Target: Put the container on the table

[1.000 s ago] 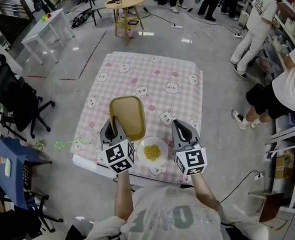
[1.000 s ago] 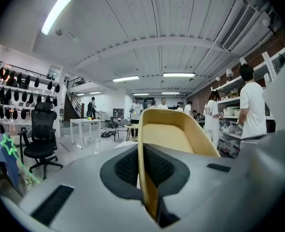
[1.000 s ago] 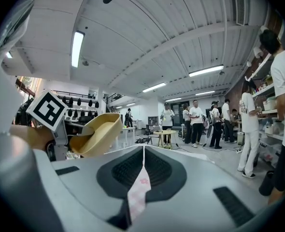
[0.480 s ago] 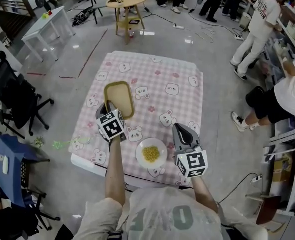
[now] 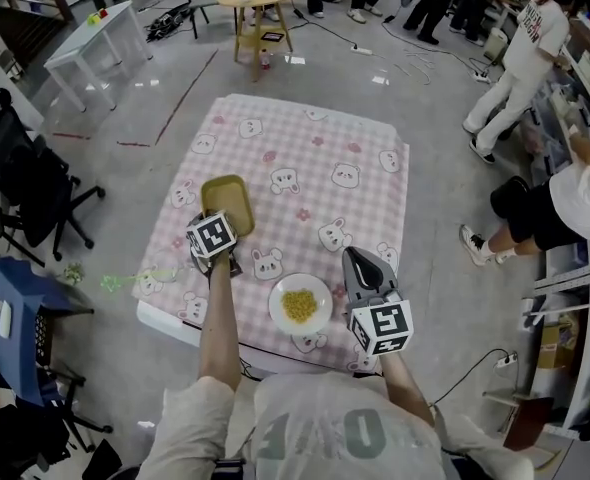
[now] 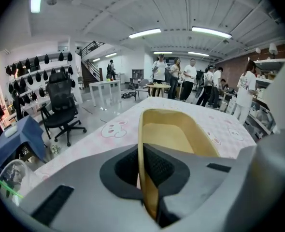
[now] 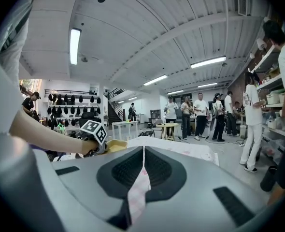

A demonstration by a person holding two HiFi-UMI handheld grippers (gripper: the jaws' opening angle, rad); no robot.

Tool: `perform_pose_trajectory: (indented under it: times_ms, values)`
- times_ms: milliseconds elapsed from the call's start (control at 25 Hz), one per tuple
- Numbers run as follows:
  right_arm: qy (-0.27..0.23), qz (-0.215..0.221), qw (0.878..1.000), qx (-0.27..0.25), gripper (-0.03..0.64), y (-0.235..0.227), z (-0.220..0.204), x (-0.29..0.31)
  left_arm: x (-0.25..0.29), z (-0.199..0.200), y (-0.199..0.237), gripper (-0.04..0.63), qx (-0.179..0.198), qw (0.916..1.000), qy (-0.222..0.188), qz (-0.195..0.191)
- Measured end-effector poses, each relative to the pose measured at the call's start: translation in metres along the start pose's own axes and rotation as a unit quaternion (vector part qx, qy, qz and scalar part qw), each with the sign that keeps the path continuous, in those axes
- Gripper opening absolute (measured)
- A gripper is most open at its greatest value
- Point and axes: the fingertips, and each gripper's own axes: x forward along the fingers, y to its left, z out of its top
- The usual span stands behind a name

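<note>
Placing step, nearly done by my read. Left tool pinches the near rim of the yellow container, which sits low over the left side of the pink checked worktop (touching or not, can't tell). Right tool is pressed together, empty, beside the plate of food. Next: settle container flat, spread the left jaws, back off.

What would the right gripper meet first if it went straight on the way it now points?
Nothing, as far as I can see: the right gripper points along bare tablecloth toward the far edge; the container sits off to its left. Its height is unclear.
</note>
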Motion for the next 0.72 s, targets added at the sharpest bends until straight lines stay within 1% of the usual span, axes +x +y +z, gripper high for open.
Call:
perform_pose_trajectory:
  times_ms: [80,240,360,480,640,720]
  values:
    - [0.000,0.002,1.000,0.000,0.031,0.002,-0.001,0.001,0.005,-0.009,0.004,0.028,-0.009,0.9998,0.015,0.002]
    - [0.000,0.004,1.000,0.000,0.031,0.005,-0.003,0.005,0.012,-0.019,0.010,0.028,-0.012,0.9993,0.034,0.009]
    - [0.001,0.006,1.000,0.001,0.031,0.006,-0.003,0.004,0.014,-0.027,0.010,0.029,-0.022,0.9986,0.047,0.007]
    - [-0.002,0.006,1.000,0.003,0.031,0.007,-0.003,0.002,0.013,-0.030,0.016,0.029,-0.019,0.9986,0.046,0.020]
    - [-0.004,0.007,1.000,0.006,0.031,0.008,-0.003,0.002,0.011,-0.029,0.016,0.031,-0.025,0.9988,0.039,0.016]
    - [-0.005,0.009,1.000,0.006,0.031,0.009,-0.002,0.001,0.009,-0.024,0.013,0.032,-0.031,0.9991,0.029,0.006]
